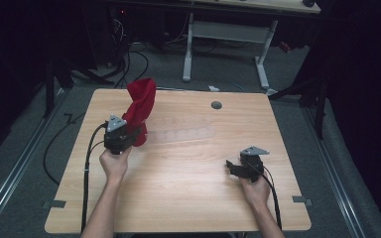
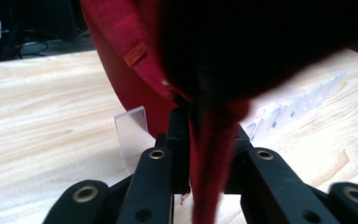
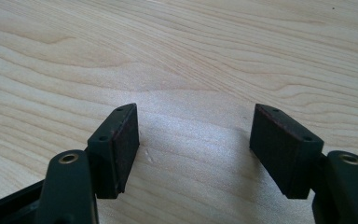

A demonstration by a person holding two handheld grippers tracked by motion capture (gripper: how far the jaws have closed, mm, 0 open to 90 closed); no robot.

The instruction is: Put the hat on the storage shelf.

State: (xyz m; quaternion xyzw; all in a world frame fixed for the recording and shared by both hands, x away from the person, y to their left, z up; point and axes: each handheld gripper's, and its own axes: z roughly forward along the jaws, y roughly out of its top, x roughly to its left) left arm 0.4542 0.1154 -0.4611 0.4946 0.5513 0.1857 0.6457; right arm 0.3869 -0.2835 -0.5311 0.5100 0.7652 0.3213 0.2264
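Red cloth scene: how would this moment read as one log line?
left gripper: jaws around red cloth | clear rack: on table | right gripper: jaws open, empty

Your cloth [image 1: 141, 110] is deep red, with a small orange-red tag sewn at its edge. The tabletop [image 1: 188, 168] is pale wood with wavy brown grain. Both your grippers, left [image 1: 129, 136] and right [image 1: 234, 166], are black with grey plates on top. The rack [image 1: 186, 134] beside the cloth is clear plastic.
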